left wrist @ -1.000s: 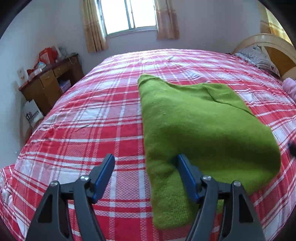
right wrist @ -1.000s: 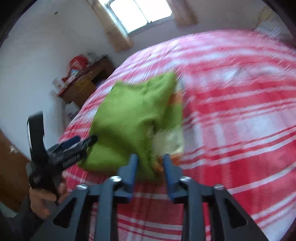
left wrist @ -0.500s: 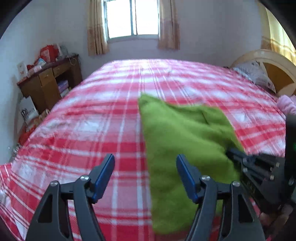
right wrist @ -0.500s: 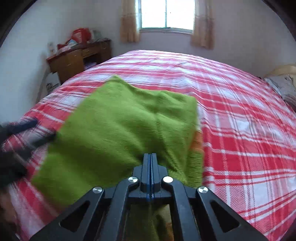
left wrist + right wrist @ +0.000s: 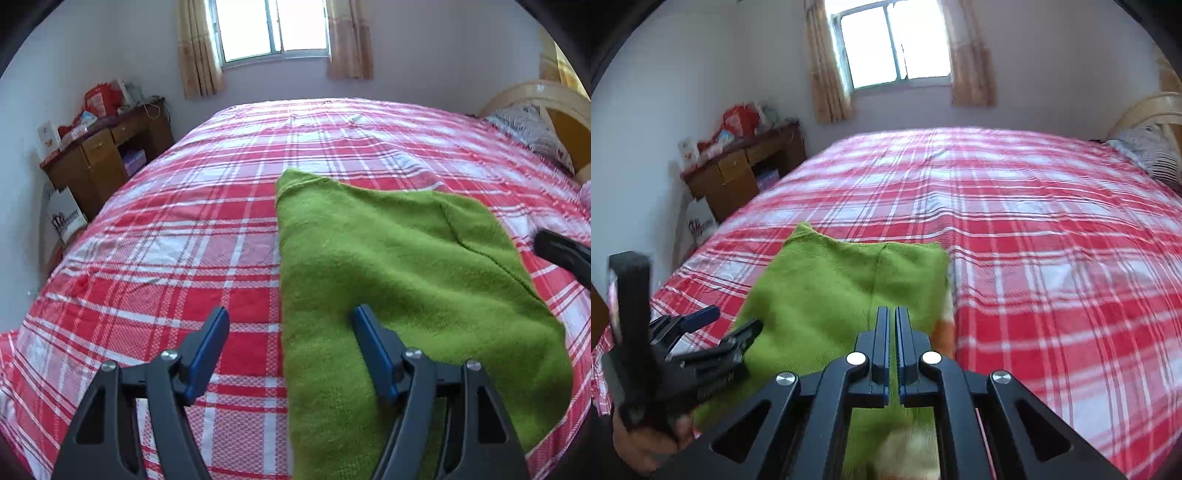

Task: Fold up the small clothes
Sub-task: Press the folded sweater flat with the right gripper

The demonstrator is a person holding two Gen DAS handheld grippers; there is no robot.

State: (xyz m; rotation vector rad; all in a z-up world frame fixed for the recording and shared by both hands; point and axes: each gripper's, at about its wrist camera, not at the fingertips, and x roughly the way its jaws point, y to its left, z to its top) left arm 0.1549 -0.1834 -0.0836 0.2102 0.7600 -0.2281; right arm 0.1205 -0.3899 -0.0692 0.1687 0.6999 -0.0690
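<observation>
- The green knit garment (image 5: 406,280) lies folded on the red plaid bedspread (image 5: 184,229), near its front edge.
- Left gripper (image 5: 290,339) — jaws spread wide, gripping nothing; its right finger (image 5: 369,343) is over the cloth, the left over the bedspread.
- Right gripper (image 5: 891,328) — jaws closed together above the garment; no cloth is visibly pinched.
- A wooden desk (image 5: 107,155) stands beside the bed.

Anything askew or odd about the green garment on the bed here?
The green garment lies at a slant across the checked bedspread, and an orange and cream layer peeks out at its right edge. No damage or spill shows.
</observation>
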